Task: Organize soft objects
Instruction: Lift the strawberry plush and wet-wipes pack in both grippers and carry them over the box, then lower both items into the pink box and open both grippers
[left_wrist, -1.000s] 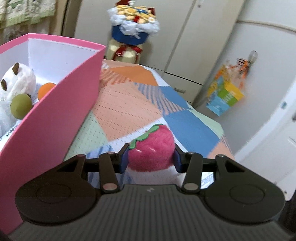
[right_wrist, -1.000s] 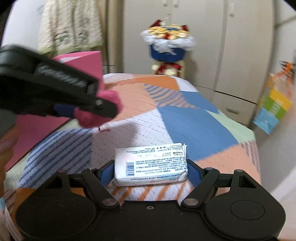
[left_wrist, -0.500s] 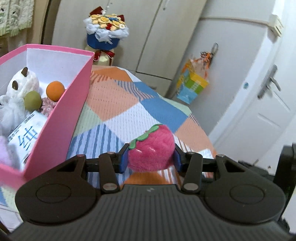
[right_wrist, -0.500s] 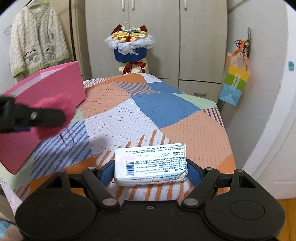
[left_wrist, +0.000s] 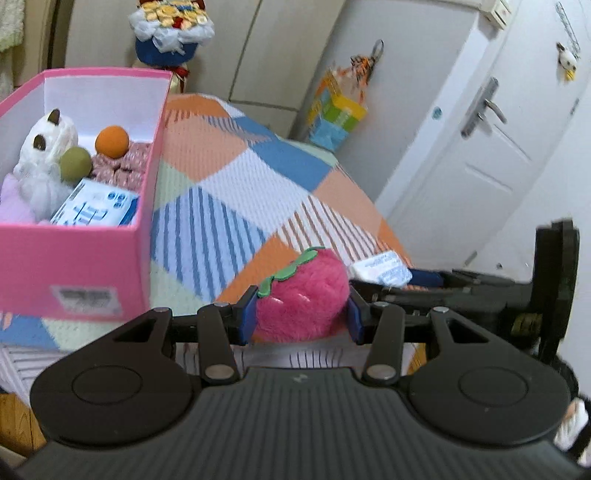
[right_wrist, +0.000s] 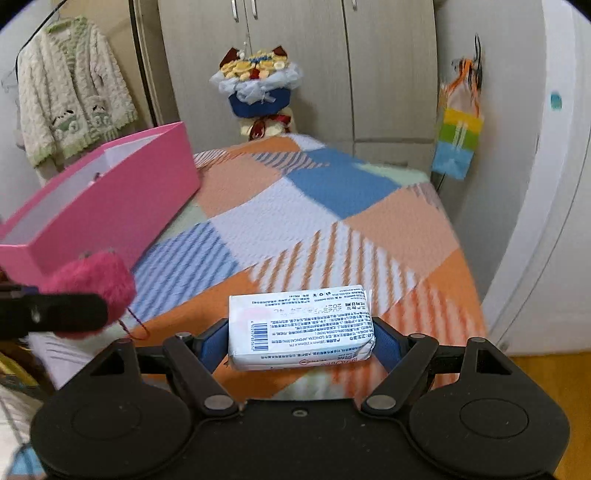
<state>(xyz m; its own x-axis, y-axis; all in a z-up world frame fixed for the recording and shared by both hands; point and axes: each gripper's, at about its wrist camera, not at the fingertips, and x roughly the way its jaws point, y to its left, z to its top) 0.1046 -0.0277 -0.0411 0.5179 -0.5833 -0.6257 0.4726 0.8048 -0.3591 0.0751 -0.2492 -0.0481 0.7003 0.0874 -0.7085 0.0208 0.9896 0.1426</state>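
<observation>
Left claw (left_wrist: 300, 315) clamps plush strawberry (left_wrist: 301, 297); right claw (right_wrist: 300, 343), spread wide, grips tissue pack (right_wrist: 300, 326). Both above bed. Pink box (left_wrist: 74, 266) at 10 o'clock: clear rim, release inside, one at a time.

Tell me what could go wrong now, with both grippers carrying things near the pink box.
The left gripper pinches only the plush strawberry's sides, so it could slip. The pink box is already crowded, so the tissue pack in the right gripper may not fit. The grippers are close and could collide.

A flower bouquet (right_wrist: 258, 85) stands before the wardrobe (right_wrist: 369, 74); a cardigan (right_wrist: 70, 99) hangs at left
</observation>
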